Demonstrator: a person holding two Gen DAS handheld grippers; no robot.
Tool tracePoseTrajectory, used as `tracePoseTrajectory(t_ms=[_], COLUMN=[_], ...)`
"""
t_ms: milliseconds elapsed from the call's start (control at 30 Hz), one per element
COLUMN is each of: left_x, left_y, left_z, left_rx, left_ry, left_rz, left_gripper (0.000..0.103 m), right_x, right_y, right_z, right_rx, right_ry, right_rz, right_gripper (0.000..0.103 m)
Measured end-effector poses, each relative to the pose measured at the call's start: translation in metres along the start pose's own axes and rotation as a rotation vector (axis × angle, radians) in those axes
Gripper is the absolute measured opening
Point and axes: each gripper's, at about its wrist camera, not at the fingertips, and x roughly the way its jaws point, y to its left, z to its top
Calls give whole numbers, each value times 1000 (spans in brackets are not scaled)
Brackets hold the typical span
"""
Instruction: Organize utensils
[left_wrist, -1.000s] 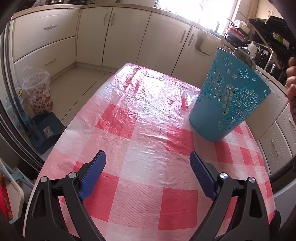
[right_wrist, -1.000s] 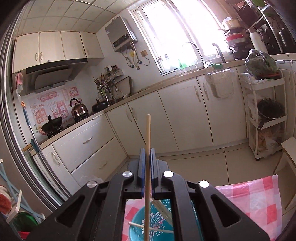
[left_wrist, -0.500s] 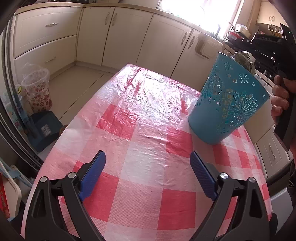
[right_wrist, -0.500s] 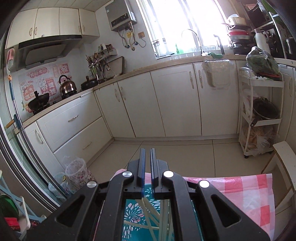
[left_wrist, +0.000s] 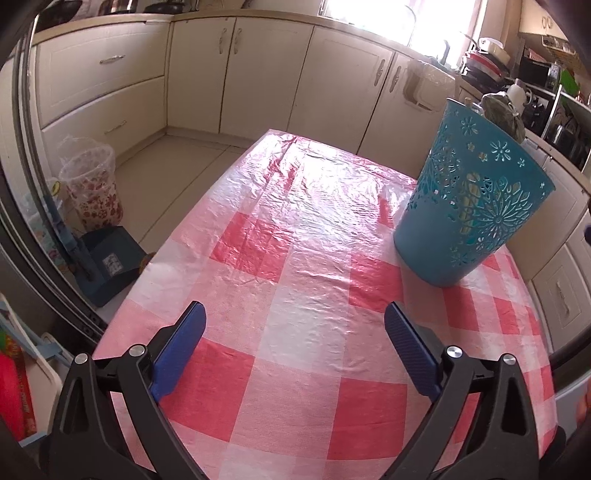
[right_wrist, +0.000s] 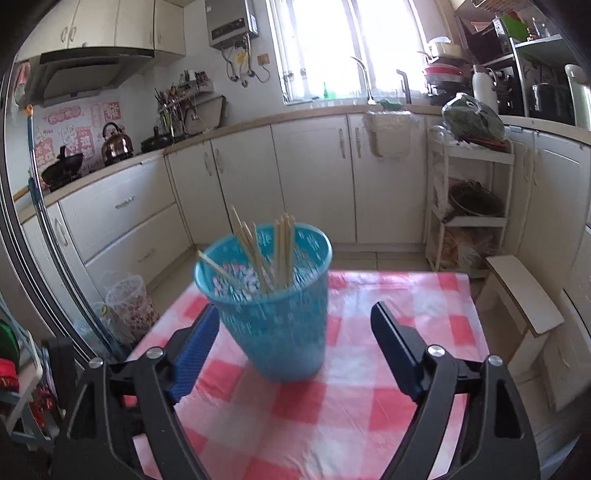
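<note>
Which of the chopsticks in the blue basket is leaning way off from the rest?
The single chopstick angled toward the blue basket's left rim; its tip sits low and alone, while the other chopsticks stand in a cluster near the middle.

Wooden chopsticks (right_wrist: 264, 254) standing loosely in upright perforated teal basket (right_wrist: 273, 314), on checked tablecloth

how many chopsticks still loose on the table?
0. All visible chopsticks stand inside the blue basket; the checkered tablecloth around it shows none. Any behind the basket or under the grippers would be hidden.
</note>
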Motion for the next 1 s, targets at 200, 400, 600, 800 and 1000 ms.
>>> tracePoseTrajectory(t_ms=[200,400,600,800,1000], left_x=[-41,-105,-176,-240,-278], left_y=[-11,-34,-48,-61,-71], left_z=[-7,-10,-13,-20,-28], left_rx=[62,196,215,267,316], left_ry=[-18,-82,-148,-169,-83], left_rz=[78,123,93,79,184], left_gripper=[95,95,95,95,95], right_x=[-25,-57,-98,-146,-191], right_y=[-17,-17,4,19,29], right_z=[-53,-69,-65,-54,-46], right_rx=[65,118,94,91,120], right_ry=[151,167,124,78,66], right_rz=[-74,-85,-70,-54,-49], right_gripper=[93,95,96,96,96])
